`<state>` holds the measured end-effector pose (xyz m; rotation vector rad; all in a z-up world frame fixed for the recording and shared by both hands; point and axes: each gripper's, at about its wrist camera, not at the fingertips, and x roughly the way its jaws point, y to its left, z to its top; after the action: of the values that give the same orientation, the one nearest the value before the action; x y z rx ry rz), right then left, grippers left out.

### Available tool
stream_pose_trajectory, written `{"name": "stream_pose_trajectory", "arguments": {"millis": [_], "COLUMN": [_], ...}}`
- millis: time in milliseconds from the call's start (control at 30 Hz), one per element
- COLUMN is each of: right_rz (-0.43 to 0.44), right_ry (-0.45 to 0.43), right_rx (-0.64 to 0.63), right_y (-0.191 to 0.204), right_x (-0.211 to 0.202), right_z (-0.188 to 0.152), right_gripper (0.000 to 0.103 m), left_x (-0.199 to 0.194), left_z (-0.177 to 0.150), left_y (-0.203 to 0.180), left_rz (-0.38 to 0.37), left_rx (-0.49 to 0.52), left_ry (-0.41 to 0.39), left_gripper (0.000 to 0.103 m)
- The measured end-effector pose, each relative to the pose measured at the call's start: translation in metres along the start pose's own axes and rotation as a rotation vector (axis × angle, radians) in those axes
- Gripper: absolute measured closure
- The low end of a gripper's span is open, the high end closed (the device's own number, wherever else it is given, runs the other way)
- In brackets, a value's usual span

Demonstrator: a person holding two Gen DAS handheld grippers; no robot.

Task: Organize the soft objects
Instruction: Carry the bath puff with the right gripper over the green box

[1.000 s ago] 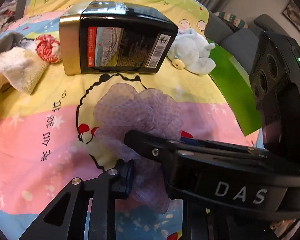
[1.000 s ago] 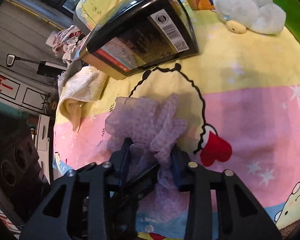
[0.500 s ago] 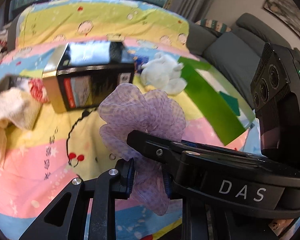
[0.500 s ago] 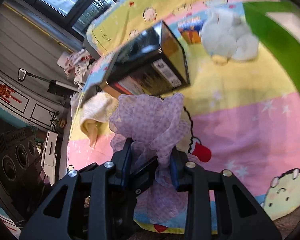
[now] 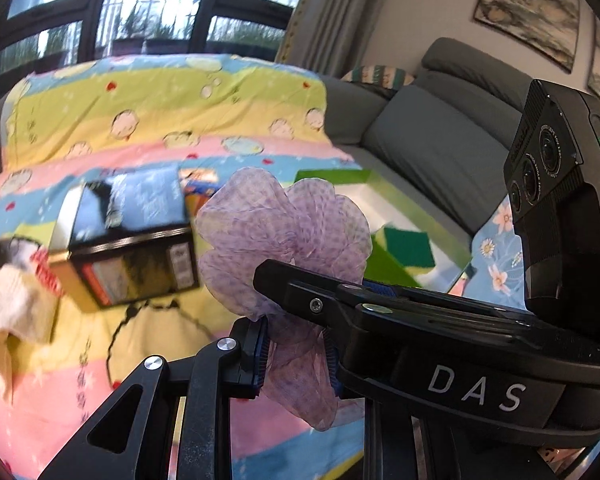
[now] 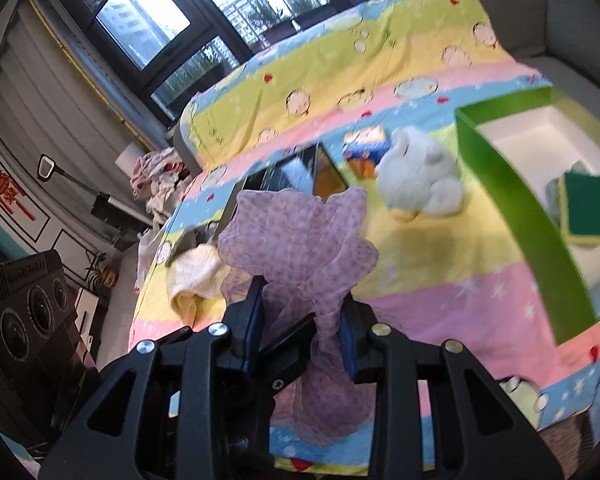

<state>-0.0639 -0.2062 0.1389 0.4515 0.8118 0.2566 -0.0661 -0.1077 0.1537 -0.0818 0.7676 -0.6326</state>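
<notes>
Striped blanket (image 6: pixel 440 280) below; both grippers' fingers clamp purple scarf (image 5: pixel 284 236), bunched, ruffles up.

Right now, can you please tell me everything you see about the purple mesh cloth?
The purple mesh cloth is thin, see-through netting with small dots, bunched into ruffled folds. Both grippers pinch it together: the left gripper and the right gripper are shut on its lower part. It is in the air above the colourful blanket, folds up, a loose end hanging below the fingers.

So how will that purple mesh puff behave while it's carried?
Likely floppy: the purple mesh puff bulges in loose ruffles above both grippers, a tail drooping below. Probably very light, being see-through netting. It could snag; the left gripper and right gripper bunch it.
</notes>
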Motion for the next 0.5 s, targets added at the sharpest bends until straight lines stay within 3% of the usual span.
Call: {"name": "stream_pose_trajectory", "arguments": {"millis": [267,500], "right_rz": [-0.034,-0.126], "right_ry": [-0.101,-0.179], "right_rx": [-0.002,0.006], "right_y": [-0.029,-0.068], "right_x": [-0.024,-0.048], "right_z": [0.032,0.073], "right_gripper": [0.072,0.073], "left_x": [0.027,0.072], "left_z": [0.037,0.078], "left_y": [-0.031,-0.060], "left_rz": [-0.057,-0.151], "left_rx": [0.078,0.116], "left_ry": [-0.042,-0.057], "left_gripper": [0.080,0.080]}}
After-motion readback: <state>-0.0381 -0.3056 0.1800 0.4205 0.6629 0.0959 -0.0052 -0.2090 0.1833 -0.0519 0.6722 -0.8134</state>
